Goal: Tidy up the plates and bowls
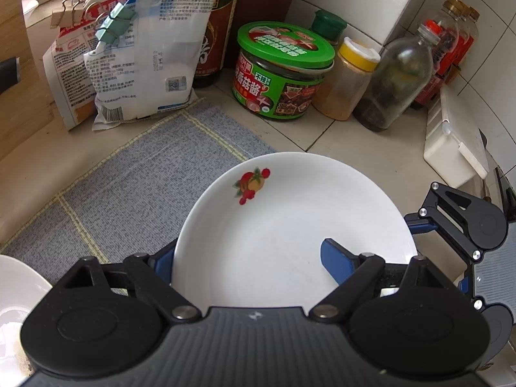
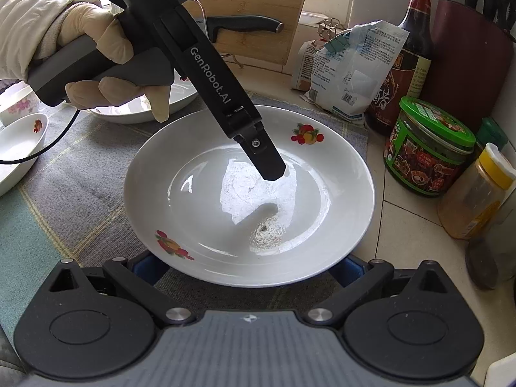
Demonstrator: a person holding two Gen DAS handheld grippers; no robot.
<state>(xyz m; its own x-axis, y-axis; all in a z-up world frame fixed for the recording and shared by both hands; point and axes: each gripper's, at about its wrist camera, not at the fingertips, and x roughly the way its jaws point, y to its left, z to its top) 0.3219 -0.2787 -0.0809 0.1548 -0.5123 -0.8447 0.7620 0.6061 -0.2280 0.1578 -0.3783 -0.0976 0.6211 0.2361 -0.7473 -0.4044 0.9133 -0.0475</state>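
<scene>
- The plate (image 2: 180,193) is white, with two fruit decals on its rim. It lies over the grey checked mat (image 1: 135,174), with its right rim at the mat's edge beside the tiled counter (image 1: 322,132).
- Whether the plate rests on the mat or is raised cannot be told.
- A small dark speck in a pale patch (image 2: 266,233) shows in the plate's well.
- Left gripper (image 1: 248,254): the fingers stand partly apart. One blue finger (image 1: 335,264) is over the plate's well. The other is hidden behind the plate's left rim. No pad is seen pressing on the plate.
- A gloved hand (image 2: 96,48) holds the left gripper's handle above the plate's far-left rim. The body reads "GenRobot.AI" (image 2: 209,75).
- Right gripper (image 2: 250,267): the fingers stand wide apart. Both tips are hidden under the plate's near rim. Contact cannot be told, and no grip is visible.
- A green jar (image 1: 280,74) stands on the counter beyond the plate. Its label reads "香菇酱" and "不辣".
- Right of the jar stand a yellow-capped jar (image 1: 348,80) and a clear glass bottle (image 1: 396,77).
- Beyond the plate's left side stand two clipped bags (image 1: 142,58) bearing fine Chinese print and a QR code. A dark bottle (image 1: 219,32) stands behind them.
- Left of the plate are a small decal bowl (image 2: 19,142) and a larger white dish (image 2: 135,109).
</scene>
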